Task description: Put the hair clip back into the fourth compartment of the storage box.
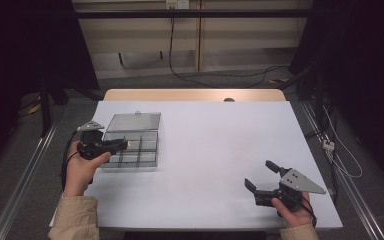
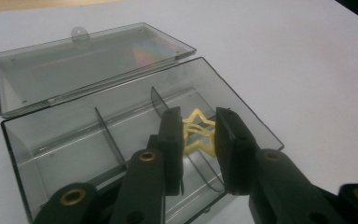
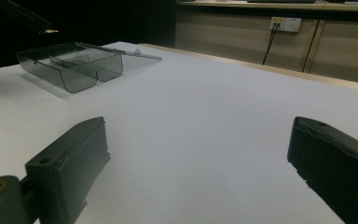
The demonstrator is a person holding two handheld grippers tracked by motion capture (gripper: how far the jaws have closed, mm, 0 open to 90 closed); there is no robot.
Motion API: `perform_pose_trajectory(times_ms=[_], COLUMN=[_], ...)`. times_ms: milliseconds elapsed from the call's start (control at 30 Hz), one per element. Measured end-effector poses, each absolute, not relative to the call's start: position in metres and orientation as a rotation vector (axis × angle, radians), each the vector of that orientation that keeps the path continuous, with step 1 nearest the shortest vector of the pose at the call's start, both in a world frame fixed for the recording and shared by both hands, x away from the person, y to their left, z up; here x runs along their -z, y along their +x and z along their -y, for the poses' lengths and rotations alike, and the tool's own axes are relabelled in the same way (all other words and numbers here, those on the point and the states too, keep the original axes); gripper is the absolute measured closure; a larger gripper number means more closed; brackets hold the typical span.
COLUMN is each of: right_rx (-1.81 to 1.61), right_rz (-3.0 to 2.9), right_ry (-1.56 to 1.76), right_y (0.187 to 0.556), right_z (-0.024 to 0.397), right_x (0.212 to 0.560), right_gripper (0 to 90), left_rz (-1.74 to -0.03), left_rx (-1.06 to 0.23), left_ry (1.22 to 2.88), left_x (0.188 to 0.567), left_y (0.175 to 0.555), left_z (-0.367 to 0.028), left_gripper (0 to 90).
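A clear smoky plastic box (image 1: pixel 147 148) with inner dividers lies on the white table at the left, its lid (image 1: pixel 132 121) folded back flat. My left gripper (image 1: pixel 124 144) hangs over the box's left compartments, shut on a small yellow star (image 2: pixel 198 133). In the left gripper view the star sits between the two black jaws above a divided box (image 2: pixel 74 140) compartment. My right gripper (image 1: pixel 261 175) rests near the table's front right, open with nothing between its jaws. In the right gripper view the box (image 3: pixel 74 67) stands far off at the upper left.
The white table sheet (image 1: pixel 215 145) spreads bare between the box and the right gripper. A wooden table edge (image 1: pixel 195 95) runs along the back. Cables trail on the floor behind, and metal rails flank both sides.
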State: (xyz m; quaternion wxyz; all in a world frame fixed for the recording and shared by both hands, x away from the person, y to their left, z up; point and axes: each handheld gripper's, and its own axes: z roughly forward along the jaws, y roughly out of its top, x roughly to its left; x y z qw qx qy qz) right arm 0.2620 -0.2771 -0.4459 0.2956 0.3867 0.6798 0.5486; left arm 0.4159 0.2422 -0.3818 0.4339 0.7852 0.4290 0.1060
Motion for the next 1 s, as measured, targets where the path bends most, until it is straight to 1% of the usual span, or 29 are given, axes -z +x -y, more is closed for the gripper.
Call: perform_pose_trajectory(times_ms=[333,667,1000], right_rx=[-1.46,-1.46,-1.46], right_rz=[-1.809,-1.81,-1.809], right_ry=[1.029,1.03,1.028], right_y=[0.262,0.262,0.262], right_z=[0.277,0.277,0.277], right_x=[0.446,0.446,0.446], right_gripper=[4.7,4.8,4.8], left_rz=[-1.099,-1.122,-1.165], left_rx=[-0.275,-0.316,-0.328], left_ry=[1.943,1.943,1.956], left_x=[0.384,0.387,0.397], left_y=[0.417,0.417,0.419], left_z=[-0.253,-0.264,-0.272], left_gripper=[73.1,73.1,73.1])
